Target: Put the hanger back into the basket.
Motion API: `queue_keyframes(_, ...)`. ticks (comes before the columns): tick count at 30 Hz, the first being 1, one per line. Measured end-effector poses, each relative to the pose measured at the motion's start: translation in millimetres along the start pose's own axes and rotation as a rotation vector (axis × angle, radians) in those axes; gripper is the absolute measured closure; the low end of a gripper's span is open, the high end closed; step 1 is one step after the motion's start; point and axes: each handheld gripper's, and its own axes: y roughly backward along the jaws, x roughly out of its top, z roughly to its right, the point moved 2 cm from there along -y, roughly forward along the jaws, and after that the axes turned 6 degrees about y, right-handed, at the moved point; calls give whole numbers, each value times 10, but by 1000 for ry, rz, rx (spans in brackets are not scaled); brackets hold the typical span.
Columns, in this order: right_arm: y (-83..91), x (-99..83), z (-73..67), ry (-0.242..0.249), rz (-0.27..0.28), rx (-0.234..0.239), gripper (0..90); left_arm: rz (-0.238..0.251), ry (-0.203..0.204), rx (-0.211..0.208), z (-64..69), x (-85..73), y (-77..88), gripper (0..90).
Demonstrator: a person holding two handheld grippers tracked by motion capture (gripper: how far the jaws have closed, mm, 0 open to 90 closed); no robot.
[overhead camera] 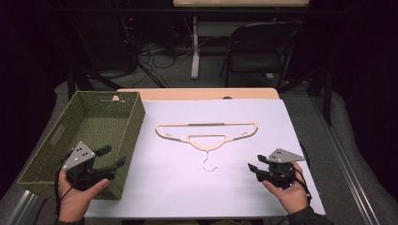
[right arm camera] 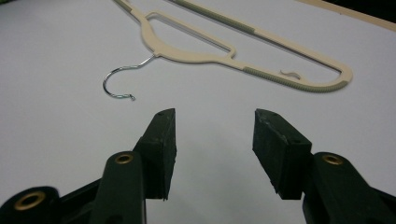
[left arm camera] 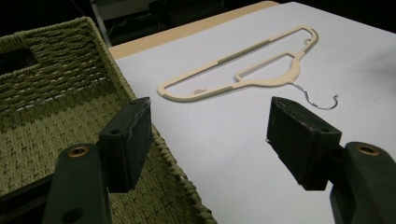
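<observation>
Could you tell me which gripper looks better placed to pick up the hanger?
Probably the right gripper: open, over bare table facing the hanger hook. The left gripper hangs open over the basket edge.

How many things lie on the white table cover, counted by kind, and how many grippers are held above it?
Clothes hanger, cream with a metal hook: 1
Woven green basket: 1
Hand-held grippers: 2, the left gripper at the basket's near corner and the right gripper near the hook, both open
Total: 4
</observation>
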Motion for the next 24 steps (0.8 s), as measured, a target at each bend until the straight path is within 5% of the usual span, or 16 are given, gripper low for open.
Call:
queue_keyframes(6, -51, 291, 23, 64, -29, 13, 501, 13, 8, -6, 1, 14, 15, 328)
queue_keyframes(24, -309, 784, 174, 100, -123, 86, 505, 6, 18, 1, -39, 11, 34, 336)
